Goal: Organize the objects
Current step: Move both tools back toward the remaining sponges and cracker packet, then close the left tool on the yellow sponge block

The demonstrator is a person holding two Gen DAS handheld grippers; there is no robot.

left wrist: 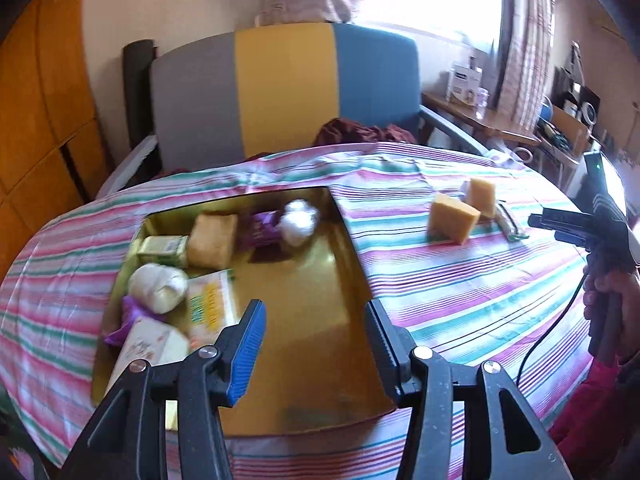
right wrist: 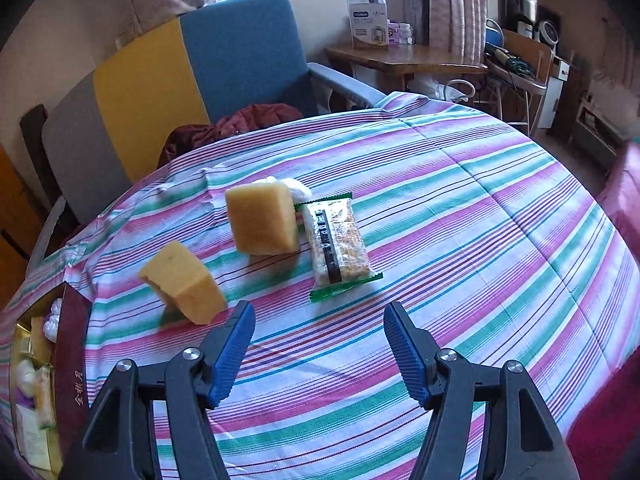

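Note:
A gold-lined box (left wrist: 304,280) lies on the striped tablecloth and holds several snacks along its left and far sides: a yellow sponge-like block (left wrist: 212,240), white wrapped balls (left wrist: 158,288), packets. My left gripper (left wrist: 314,320) is open and empty above the box's bare middle. Two yellow blocks (right wrist: 182,282) (right wrist: 262,218) and a green-edged snack bar packet (right wrist: 340,246) lie on the cloth. My right gripper (right wrist: 318,328) is open and empty just in front of them. The box's dark red wall (right wrist: 72,360) shows at the left of the right wrist view.
A grey, yellow and blue chair (left wrist: 280,92) stands behind the table with a dark red cloth (left wrist: 360,130) on its seat. A wooden side table (right wrist: 404,60) with boxes is at the back right. The striped cloth (right wrist: 480,240) stretches to the right.

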